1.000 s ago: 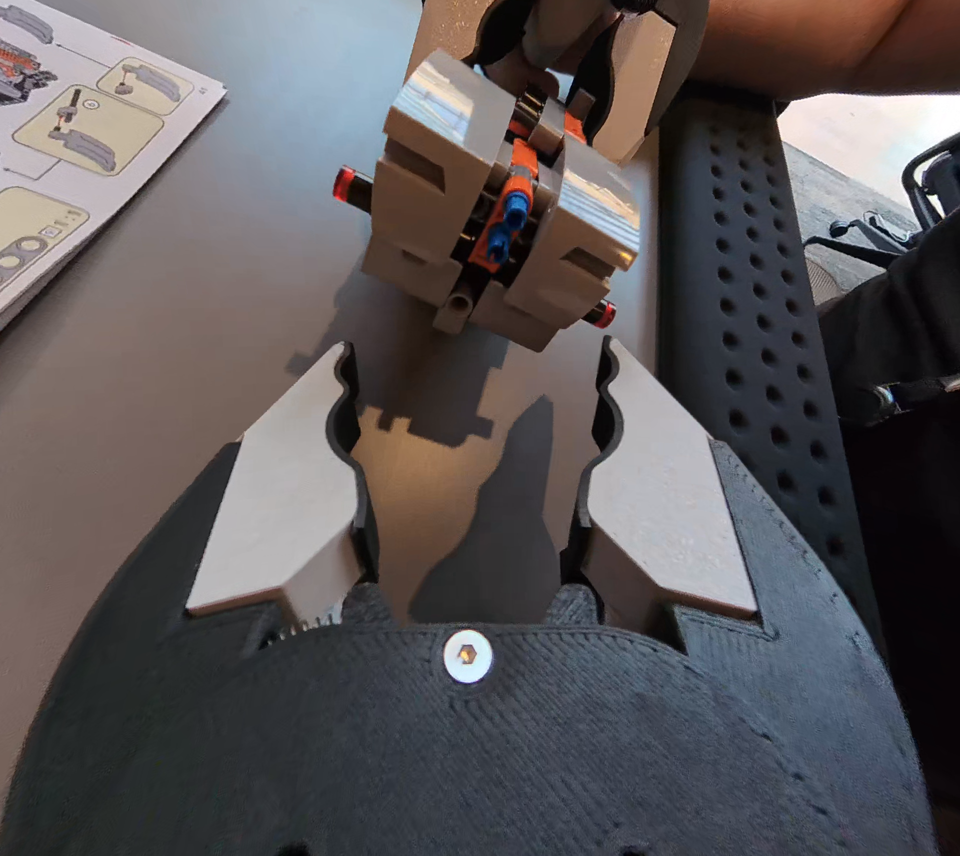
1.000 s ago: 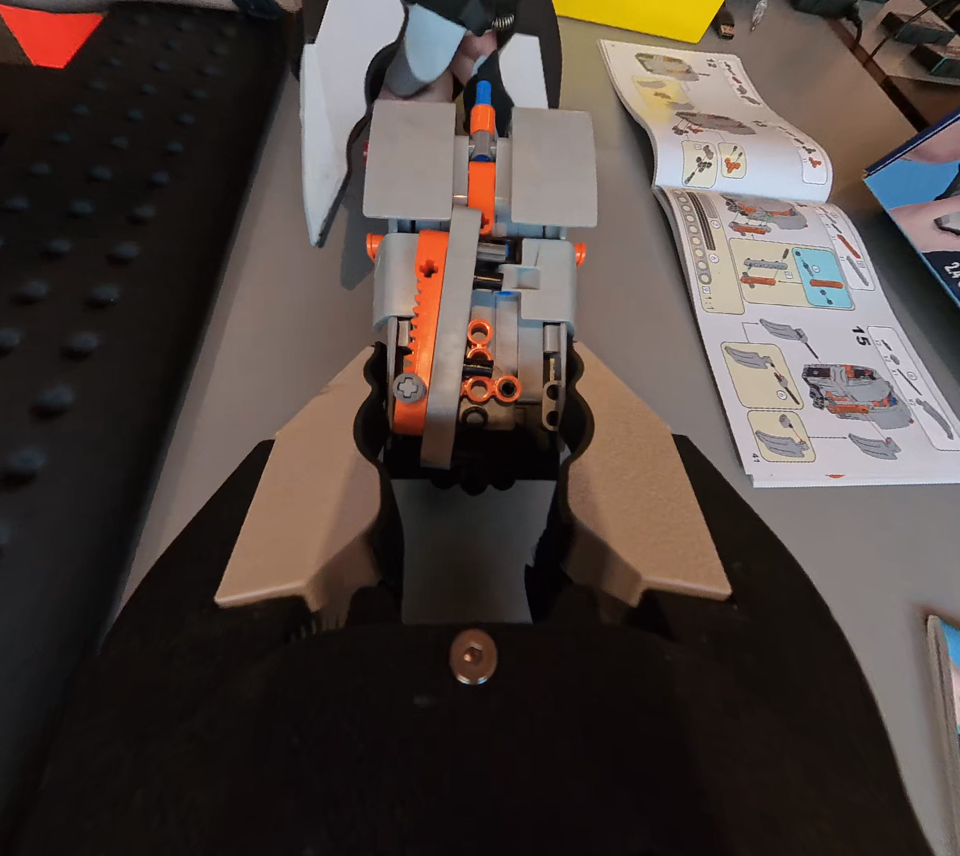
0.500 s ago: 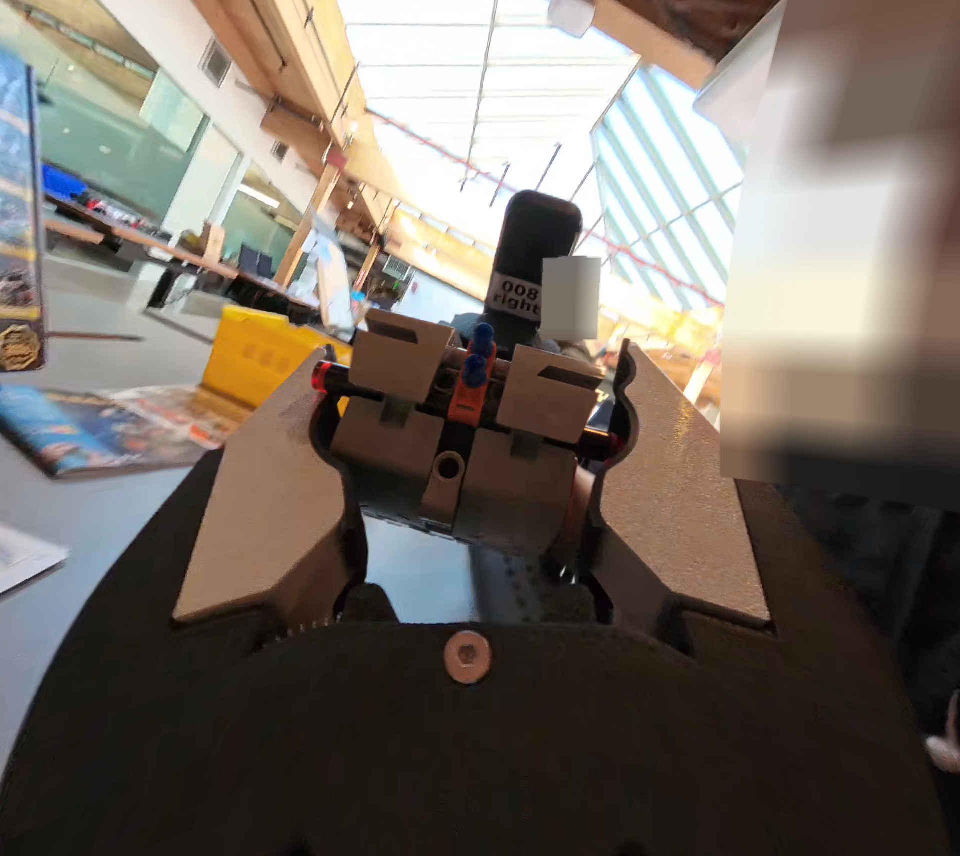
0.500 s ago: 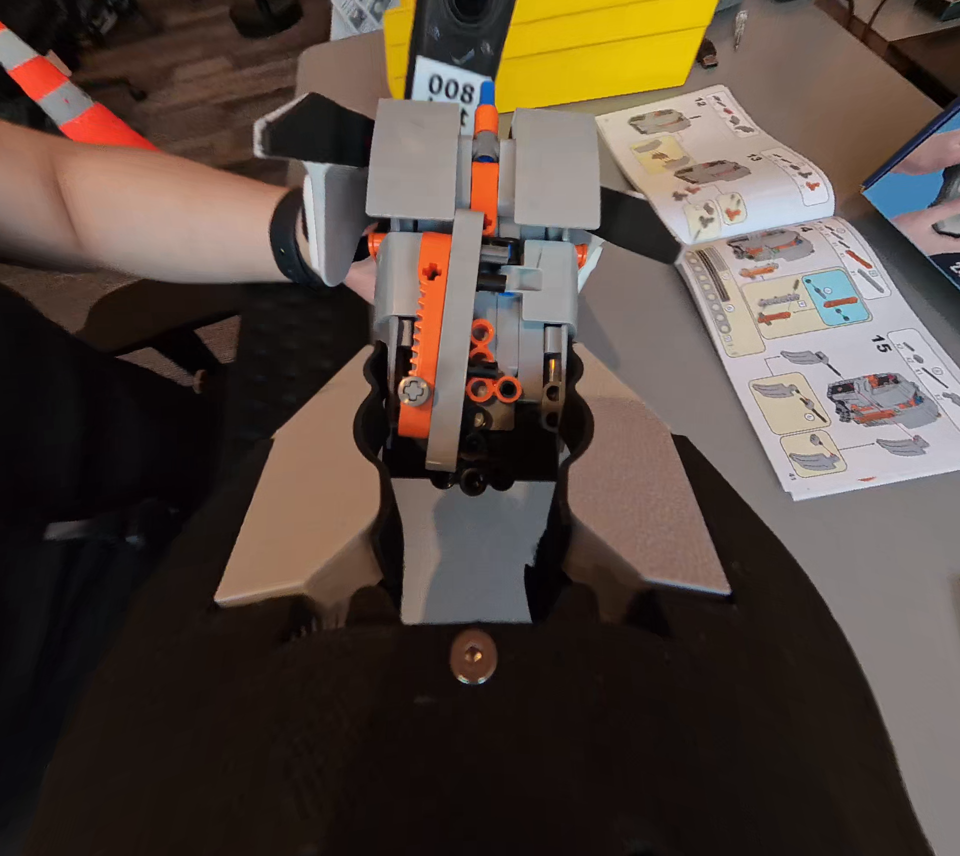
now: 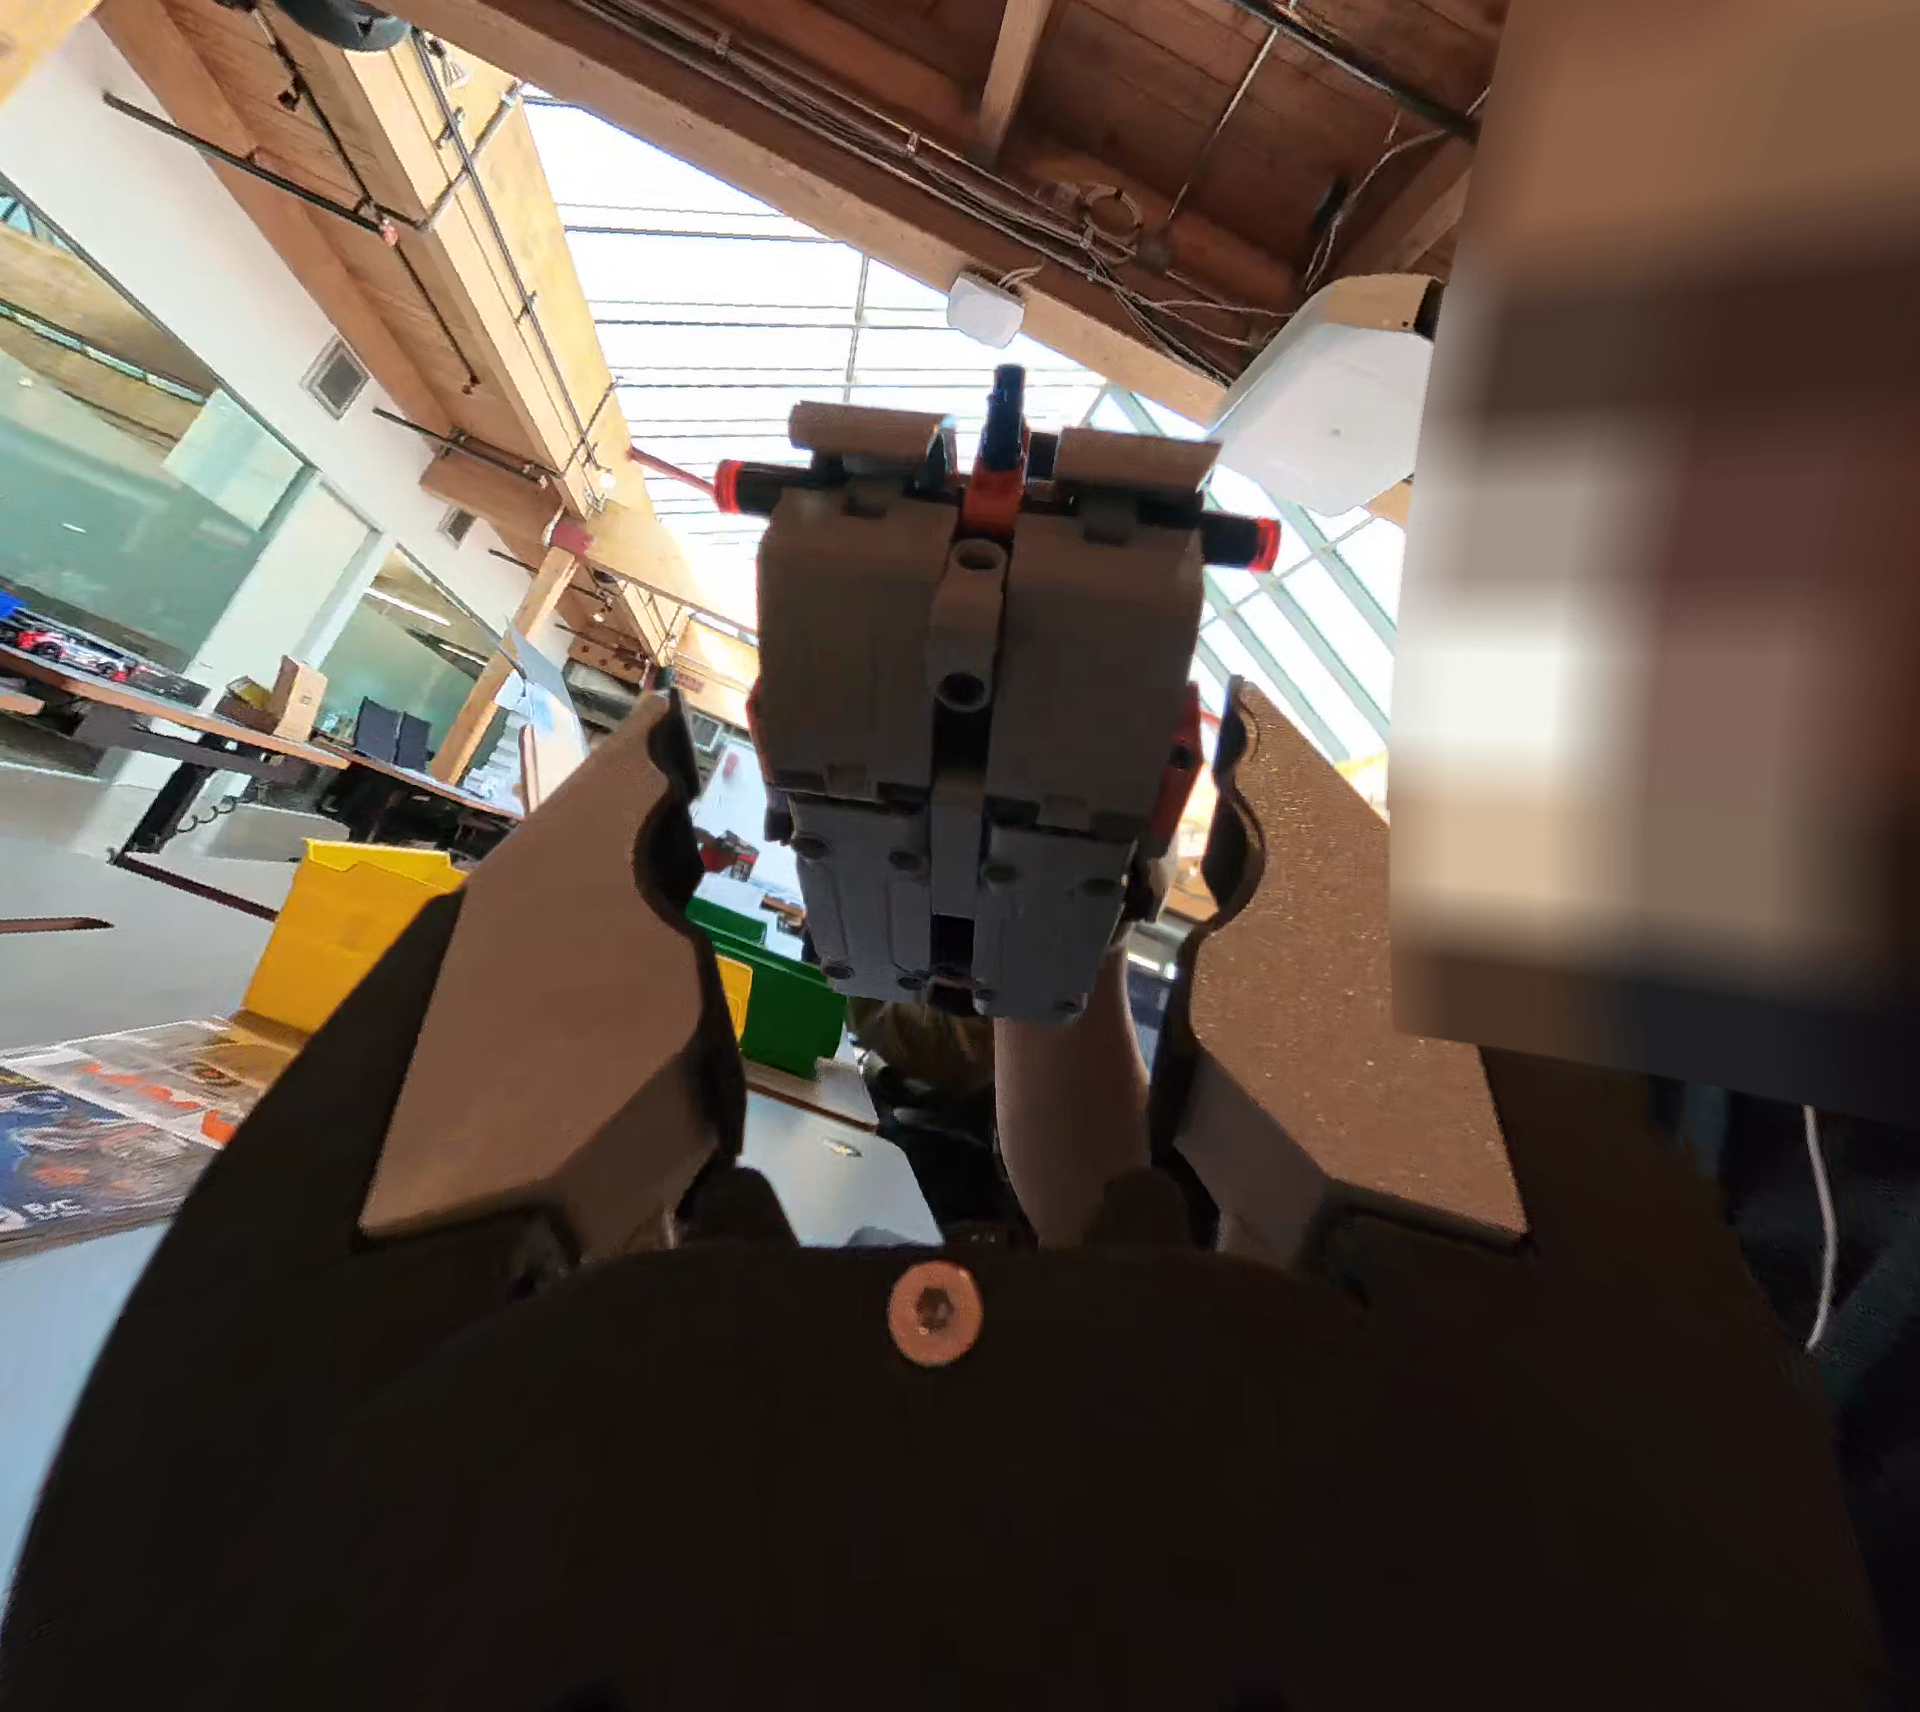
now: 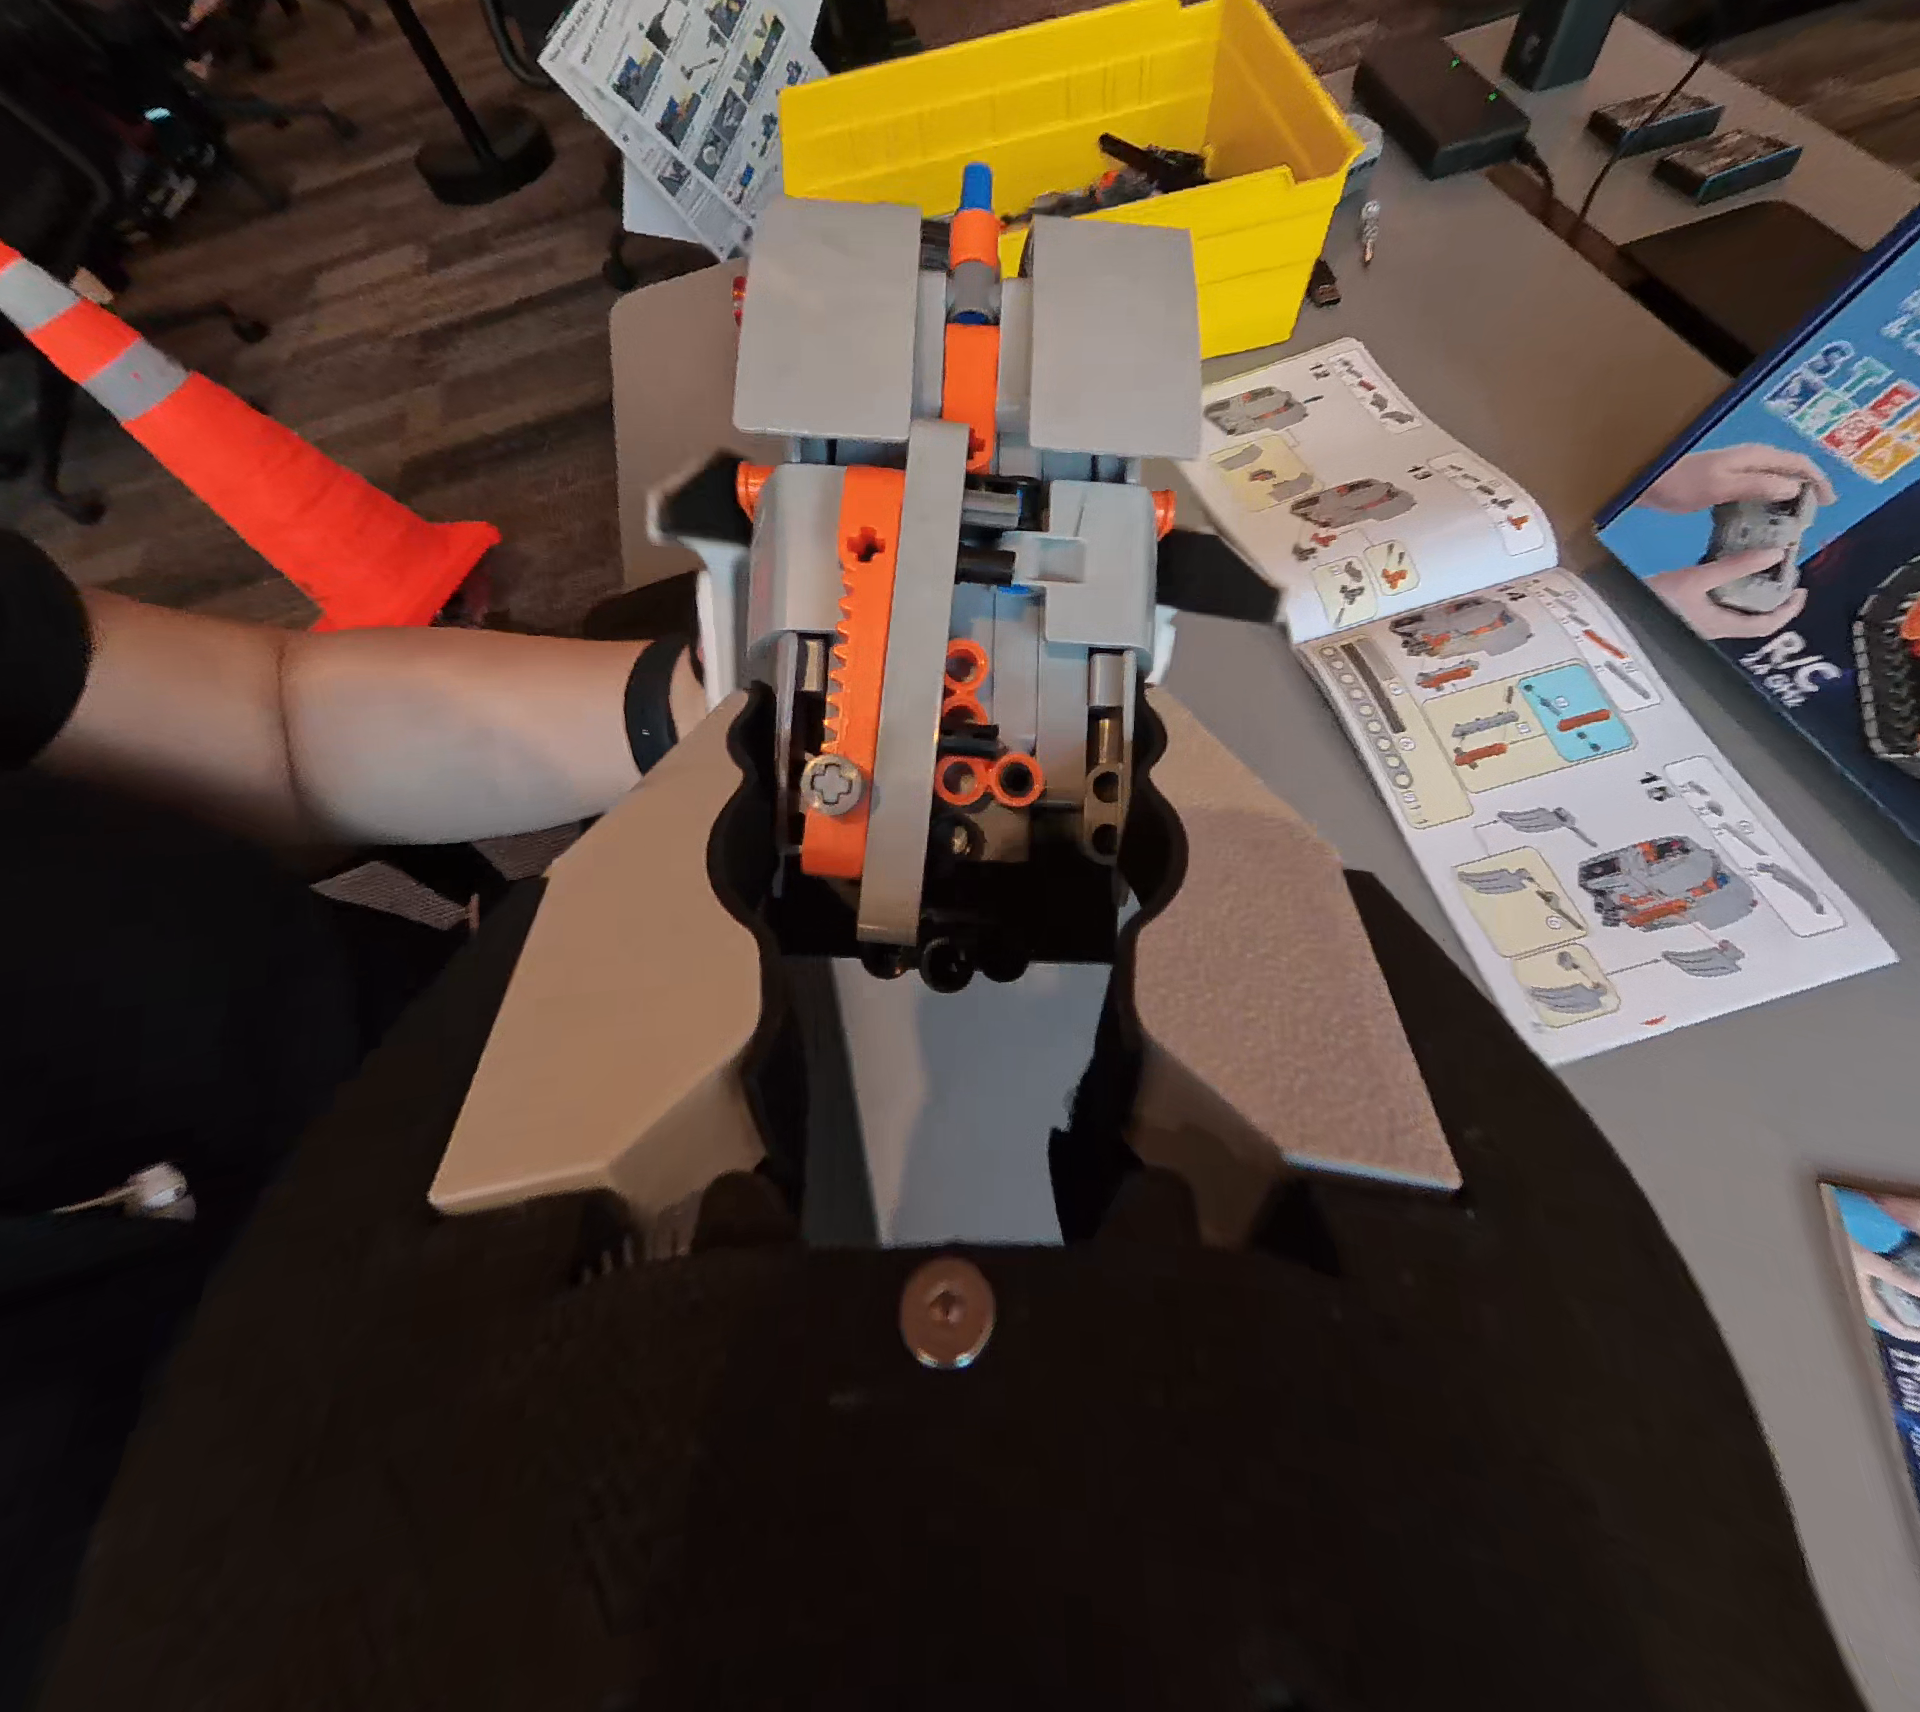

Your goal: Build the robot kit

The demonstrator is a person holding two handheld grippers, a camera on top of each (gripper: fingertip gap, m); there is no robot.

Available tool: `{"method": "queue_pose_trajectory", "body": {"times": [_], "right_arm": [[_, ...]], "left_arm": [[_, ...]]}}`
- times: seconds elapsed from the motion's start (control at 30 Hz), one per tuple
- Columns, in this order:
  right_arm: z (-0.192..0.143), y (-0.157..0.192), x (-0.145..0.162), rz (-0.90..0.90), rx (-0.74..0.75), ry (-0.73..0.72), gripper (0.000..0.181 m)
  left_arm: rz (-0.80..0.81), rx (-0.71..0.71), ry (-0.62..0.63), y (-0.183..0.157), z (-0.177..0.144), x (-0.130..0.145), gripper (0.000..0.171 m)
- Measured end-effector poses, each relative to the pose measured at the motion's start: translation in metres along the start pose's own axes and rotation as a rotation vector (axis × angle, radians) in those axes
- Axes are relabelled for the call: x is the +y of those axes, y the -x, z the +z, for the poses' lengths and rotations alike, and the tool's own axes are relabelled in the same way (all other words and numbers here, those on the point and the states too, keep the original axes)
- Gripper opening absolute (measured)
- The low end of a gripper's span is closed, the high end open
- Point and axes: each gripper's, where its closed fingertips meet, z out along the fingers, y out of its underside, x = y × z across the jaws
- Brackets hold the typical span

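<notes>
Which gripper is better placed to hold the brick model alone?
Right, probably. The right gripper is shut on the brick model; the left gripper is open, a gap showing beside the model.

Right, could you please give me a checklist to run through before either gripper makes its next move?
1. Right gripper shut on the grey-and-orange brick-built model: ok, clamped at its near end.
2. Left gripper open: ok, jaws spread either side of the model.
3. Left fingers clear of the model: cannot tell; one shows a gap, the other sits very close.
4. Model lifted off the grey table: ok.
5. Open paper instruction booklet out of the way: ok, flat on the table, off to the side.
</notes>
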Motion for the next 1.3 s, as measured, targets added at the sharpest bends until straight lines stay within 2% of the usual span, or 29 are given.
{"method": "queue_pose_trajectory", "body": {"times": [0.07,0.27,0.33,0.4,0.47,0.5,0.53,0.97,1.13,1.23,1.27,1.3], "right_arm": [[0.006,0.001,0.001,0.038,-0.021,0.034,0.065],[0.018,-0.008,-0.008,0.073,0.045,0.115,0.065],[0.023,-0.007,-0.007,0.079,0.05,0.161,0.065],[0.028,-0.005,-0.009,0.09,0.05,0.175,0.065],[0.033,-0.009,-0.006,0.048,0.109,0.221,0.065],[0.037,-0.01,-0.004,0.021,0.137,0.249,0.065],[0.04,-0.009,-0.004,0.002,0.15,0.261,0.065],[0.065,-0.007,-0.017,-0.064,0.179,0.277,0.069],[0.059,-0.012,-0.019,-0.077,0.227,0.272,0.074],[0.045,-0.007,-0.037,-0.112,0.25,0.225,0.074],[0.039,-0.003,-0.047,-0.145,0.267,0.203,0.07],[0.034,0.001,-0.056,-0.189,0.286,0.192,0.057]], "left_arm": [[-0.007,0.051,0.036,-0.006,0.006,0.006,0.09],[-0.143,0.13,-0.143,0.001,0.002,-0.017,0.089],[-0.182,0.13,-0.207,0.001,-0.004,-0.022,0.09],[-0.2,0.123,-0.218,-0.001,-0.008,-0.024,0.091],[-0.218,0.098,-0.193,0.0,-0.008,-0.022,0.106],[-0.223,0.079,-0.193,0.003,-0.01,-0.022,0.108],[-0.225,0.073,-0.202,0.005,-0.013,-0.024,0.099],[-0.301,0.089,-0.396,0.007,-0.038,-0.057,0.098],[-0.309,0.058,-0.424,0.014,-0.043,-0.059,0.098],[-0.297,0.045,-0.434,0.016,-0.044,-0.06,0.096],[-0.291,0.032,-0.44,0.018,-0.046,-0.061,0.096],[-0.284,0.018,-0.445,0.02,-0.047,-0.061,0.097]]}}
